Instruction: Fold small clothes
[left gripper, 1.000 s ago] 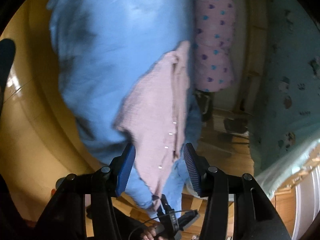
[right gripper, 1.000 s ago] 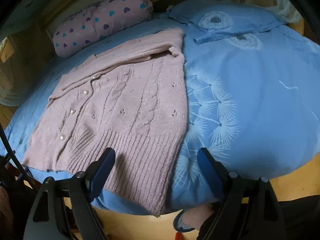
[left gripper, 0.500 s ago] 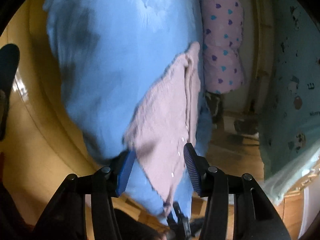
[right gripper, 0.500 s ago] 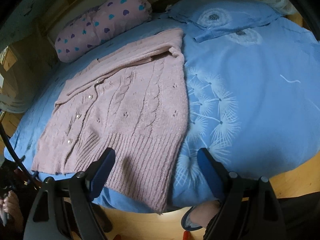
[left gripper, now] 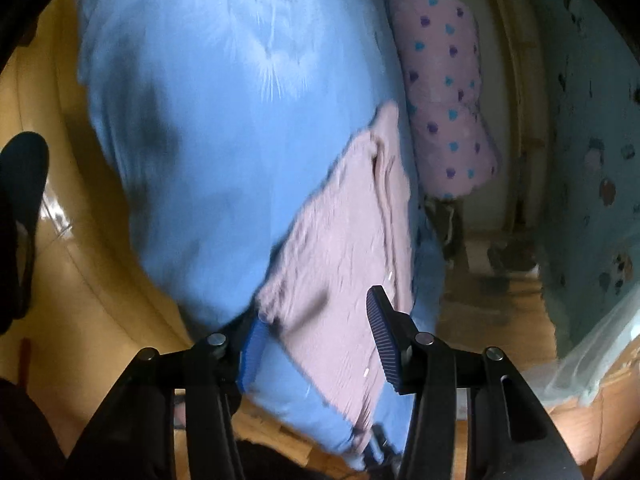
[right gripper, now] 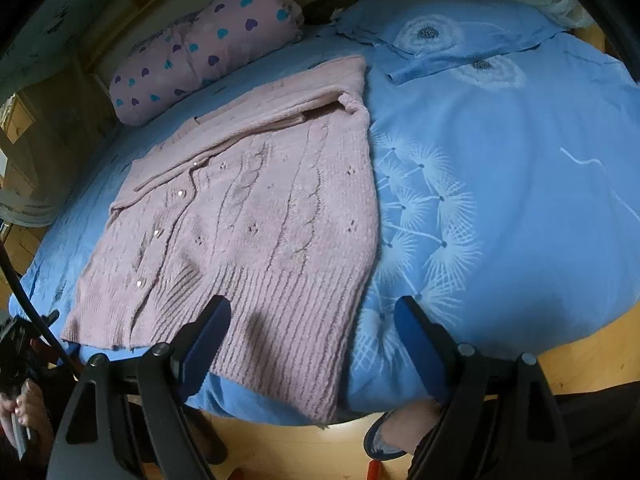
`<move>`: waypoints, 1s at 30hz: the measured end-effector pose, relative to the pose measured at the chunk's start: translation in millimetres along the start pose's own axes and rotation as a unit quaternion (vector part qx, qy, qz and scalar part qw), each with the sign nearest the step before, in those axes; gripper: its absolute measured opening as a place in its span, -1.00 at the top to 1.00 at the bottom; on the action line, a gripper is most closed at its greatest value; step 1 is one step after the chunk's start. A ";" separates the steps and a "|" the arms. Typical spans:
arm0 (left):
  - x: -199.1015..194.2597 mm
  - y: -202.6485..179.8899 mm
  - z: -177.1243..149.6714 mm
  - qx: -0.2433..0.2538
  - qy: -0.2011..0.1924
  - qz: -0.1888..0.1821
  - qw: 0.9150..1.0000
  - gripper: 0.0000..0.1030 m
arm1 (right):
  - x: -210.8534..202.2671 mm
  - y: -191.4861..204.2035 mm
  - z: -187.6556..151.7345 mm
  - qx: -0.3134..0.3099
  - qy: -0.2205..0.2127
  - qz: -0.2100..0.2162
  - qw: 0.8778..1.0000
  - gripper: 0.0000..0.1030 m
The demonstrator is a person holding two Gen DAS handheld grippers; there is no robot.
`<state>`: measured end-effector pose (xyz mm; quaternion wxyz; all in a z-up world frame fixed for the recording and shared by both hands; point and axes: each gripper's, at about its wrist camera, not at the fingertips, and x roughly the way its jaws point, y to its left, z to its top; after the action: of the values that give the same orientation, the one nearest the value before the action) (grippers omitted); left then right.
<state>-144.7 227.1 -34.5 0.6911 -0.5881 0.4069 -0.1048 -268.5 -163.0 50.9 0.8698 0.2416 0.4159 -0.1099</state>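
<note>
A pink knitted cardigan (right gripper: 256, 216) with small buttons lies flat on the blue bed cover (right gripper: 500, 200), its ribbed hem hanging over the near edge. My right gripper (right gripper: 312, 316) is open and empty, just above the hem. In the left wrist view the cardigan (left gripper: 344, 264) shows tilted and blurred at the bed's corner. My left gripper (left gripper: 316, 320) is open, its fingers either side of the cardigan's corner, holding nothing.
A pink pillow with heart dots (right gripper: 204, 48) lies at the head of the bed beside a blue pillow (right gripper: 440, 28). Wooden floor (left gripper: 72, 280) surrounds the bed. A slippered foot (right gripper: 404, 428) stands below the near edge. A painted teal wall (left gripper: 592, 160) is on the right.
My left gripper has moved in closer to the cardigan's corner, which now sits between its fingers. My right gripper has edged forward a little over the hem.
</note>
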 end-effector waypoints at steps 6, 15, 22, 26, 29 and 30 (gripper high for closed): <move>-4.2 -9.0 1.2 0.049 -0.020 0.014 0.999 0.98 | -1.1 1.8 -1.6 -0.002 0.000 0.003 1.000 -0.71; -12.1 -2.6 8.1 0.057 0.003 -0.003 0.998 1.00 | -20.8 -25.6 -4.5 0.102 0.007 0.082 0.991 -0.70; -25.5 -2.3 15.1 0.041 0.001 -0.032 0.999 1.00 | -3.6 -26.5 -5.0 0.103 0.026 0.090 0.990 -0.37; -25.8 -2.6 15.5 0.047 0.003 -0.024 0.999 1.00 | -5.8 -17.6 -11.6 0.107 0.041 0.102 0.988 -0.23; -25.2 -1.6 15.6 0.045 0.005 -0.028 0.999 1.00 | -5.9 -11.1 -18.3 0.109 0.041 0.093 0.989 -0.19; -25.3 -1.3 15.6 0.045 0.005 -0.028 0.999 1.00 | -5.3 -9.9 -19.0 0.108 0.040 0.080 0.990 -0.03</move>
<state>-149.9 253.9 -22.5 0.7115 -0.5671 0.3886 -0.1455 -288.5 -161.8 41.6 0.8273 0.3709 0.4154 -0.0746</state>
